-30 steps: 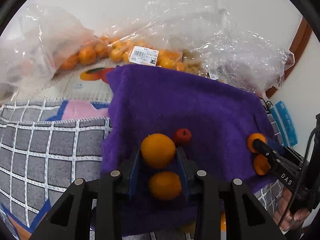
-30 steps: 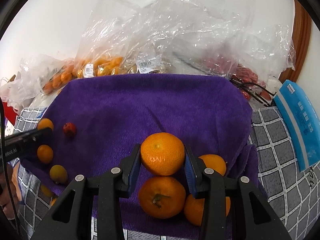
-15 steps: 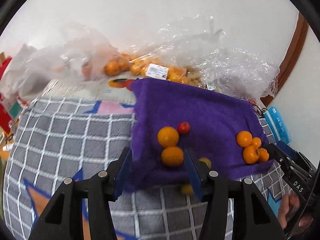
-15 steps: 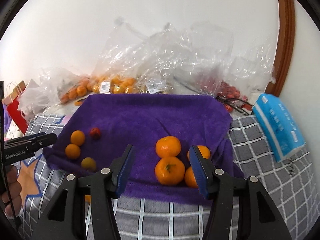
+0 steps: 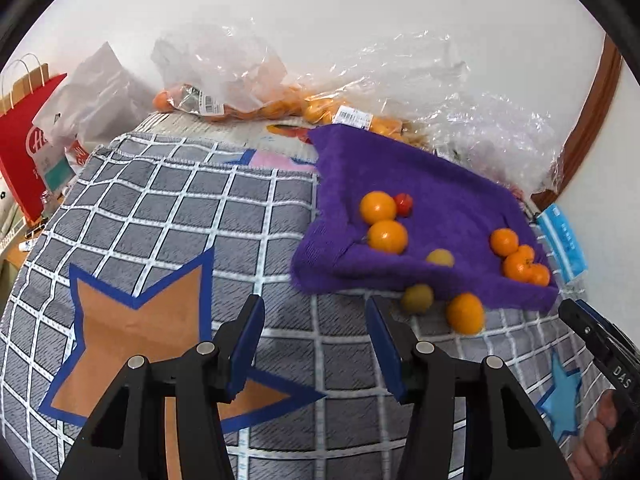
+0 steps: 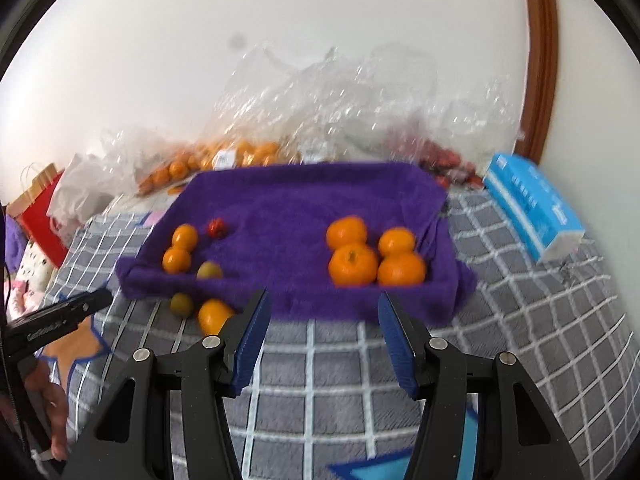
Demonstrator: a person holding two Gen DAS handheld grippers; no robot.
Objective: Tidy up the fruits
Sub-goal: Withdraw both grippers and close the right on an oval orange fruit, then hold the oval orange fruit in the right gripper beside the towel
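While both my claws hang over the checked blanket [image 5: 168,216], my left claw [image 5: 314,340] and my right claw [image 6: 322,332] have just spread their jaws, and nothing sits between them. Four big oranges [image 6: 374,254] huddle near the right edge of the purple towel [image 6: 288,200]. Two small oranges [image 6: 180,248], a red fruit [image 6: 217,227] and a greenish one [image 6: 209,270] lie by its left edge. Another orange [image 6: 214,314] and a green fruit [image 6: 181,304] rest on the blanket, just off the towel's front left corner.
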